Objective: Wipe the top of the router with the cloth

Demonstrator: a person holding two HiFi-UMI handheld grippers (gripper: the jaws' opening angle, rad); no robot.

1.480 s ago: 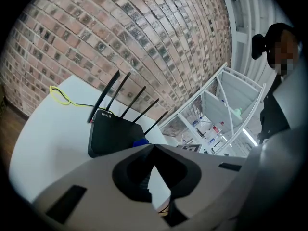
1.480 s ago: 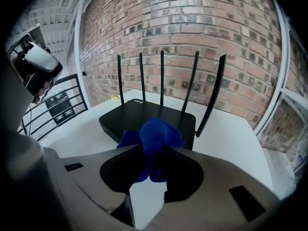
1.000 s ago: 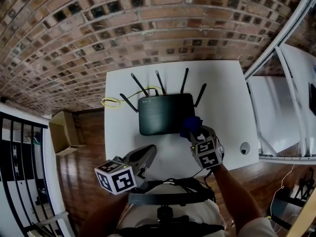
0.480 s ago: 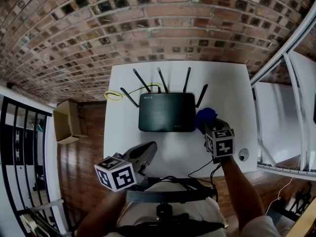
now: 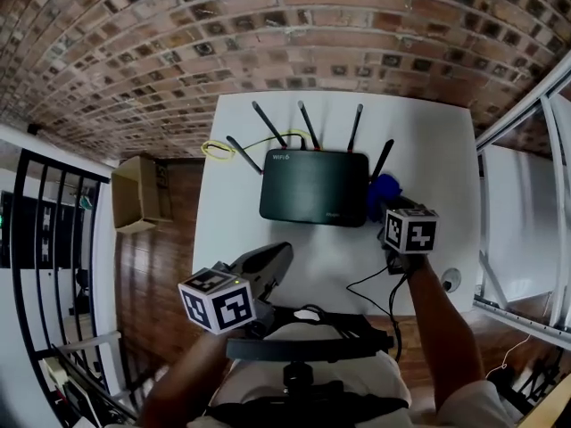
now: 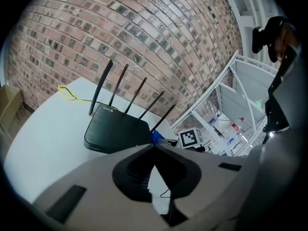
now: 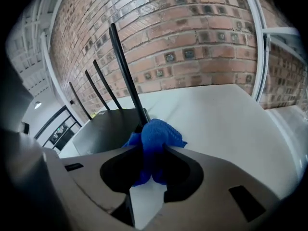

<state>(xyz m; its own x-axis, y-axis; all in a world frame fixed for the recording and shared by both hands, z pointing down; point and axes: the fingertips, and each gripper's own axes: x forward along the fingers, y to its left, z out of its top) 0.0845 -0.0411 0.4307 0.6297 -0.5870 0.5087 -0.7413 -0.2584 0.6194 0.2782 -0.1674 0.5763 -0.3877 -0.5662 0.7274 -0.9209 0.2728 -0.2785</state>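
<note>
A router [image 5: 314, 199] lies on a desk [image 5: 428, 150], toward the far edge, with its antennas [image 5: 308, 125] along the back, towards the brick wall [image 5: 268, 43] behind. A cable [image 5: 217, 150] loops at the router's far left. The cloth [image 5: 384, 193], pinched in the right tool [image 5: 390, 210], is just beside the router's right edge. The left tool [image 5: 281, 255] hangs over the desk's near edge, well apart from the router. A box [image 5: 138, 193] stands on the floor [image 5: 161, 275] left of the desk.

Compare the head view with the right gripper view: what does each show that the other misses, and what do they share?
Only the head view shows the left gripper, near the person's body, and the cardboard box on the floor. Only the right gripper view shows the right gripper with jaws pinched shut on the blue cloth. Both show the black router, its antennas, the white table and the brick wall.
</note>
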